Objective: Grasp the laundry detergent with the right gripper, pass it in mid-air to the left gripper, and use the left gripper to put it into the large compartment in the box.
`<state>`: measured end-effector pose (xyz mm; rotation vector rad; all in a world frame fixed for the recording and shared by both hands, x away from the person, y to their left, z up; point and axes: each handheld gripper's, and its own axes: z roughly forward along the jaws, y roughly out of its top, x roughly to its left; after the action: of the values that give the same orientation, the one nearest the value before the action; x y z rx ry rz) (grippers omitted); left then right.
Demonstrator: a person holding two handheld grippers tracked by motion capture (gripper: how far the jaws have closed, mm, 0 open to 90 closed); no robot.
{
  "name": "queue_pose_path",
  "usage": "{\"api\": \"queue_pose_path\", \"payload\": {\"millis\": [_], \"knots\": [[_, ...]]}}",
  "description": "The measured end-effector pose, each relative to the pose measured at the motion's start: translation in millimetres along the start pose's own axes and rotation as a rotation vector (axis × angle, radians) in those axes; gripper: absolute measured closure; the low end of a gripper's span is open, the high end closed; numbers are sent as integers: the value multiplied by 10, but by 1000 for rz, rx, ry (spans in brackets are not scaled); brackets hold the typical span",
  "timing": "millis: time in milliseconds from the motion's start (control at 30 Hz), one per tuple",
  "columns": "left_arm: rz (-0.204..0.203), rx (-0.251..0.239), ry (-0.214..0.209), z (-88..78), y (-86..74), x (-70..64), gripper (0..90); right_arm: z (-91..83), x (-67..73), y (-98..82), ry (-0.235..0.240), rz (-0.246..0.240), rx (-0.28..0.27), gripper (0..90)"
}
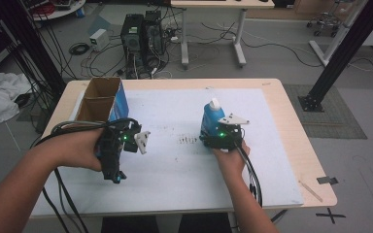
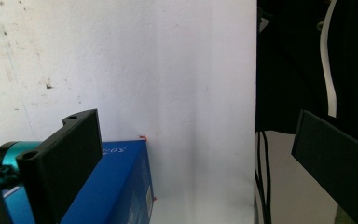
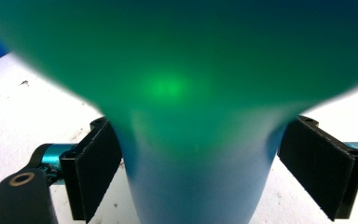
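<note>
The blue bottle (image 1: pixel 211 118) stands upright just right of the worktop's (image 1: pixel 272 97) centre, on the white sheet (image 1: pixel 175 170). The right tongs (image 1: pixel 219 138) come in from six o'clock, jaws spread on either side of its body; the left one seems to touch and the right stands off, so it is bracketed, probably not yet pinched. The left tongs (image 1: pixel 118 177) hang wide open and empty, pointing toward six o'clock, clear of the work. At ten o'clock an open carton (image 1: pixel 99 99) stands upright; its contents are hidden.
</note>
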<state>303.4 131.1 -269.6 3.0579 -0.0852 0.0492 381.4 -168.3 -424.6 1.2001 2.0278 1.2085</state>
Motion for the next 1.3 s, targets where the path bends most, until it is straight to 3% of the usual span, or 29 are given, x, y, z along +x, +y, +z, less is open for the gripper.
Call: {"api": "queue_pose_path", "payload": {"millis": [533, 1300], "knots": [[3, -1, -6, 31, 10, 15, 17, 24, 44, 1, -42, 2, -26, 252], [6, -2, -7, 51, 28, 15, 17, 26, 97, 13, -26, -12, -48, 379]]}}
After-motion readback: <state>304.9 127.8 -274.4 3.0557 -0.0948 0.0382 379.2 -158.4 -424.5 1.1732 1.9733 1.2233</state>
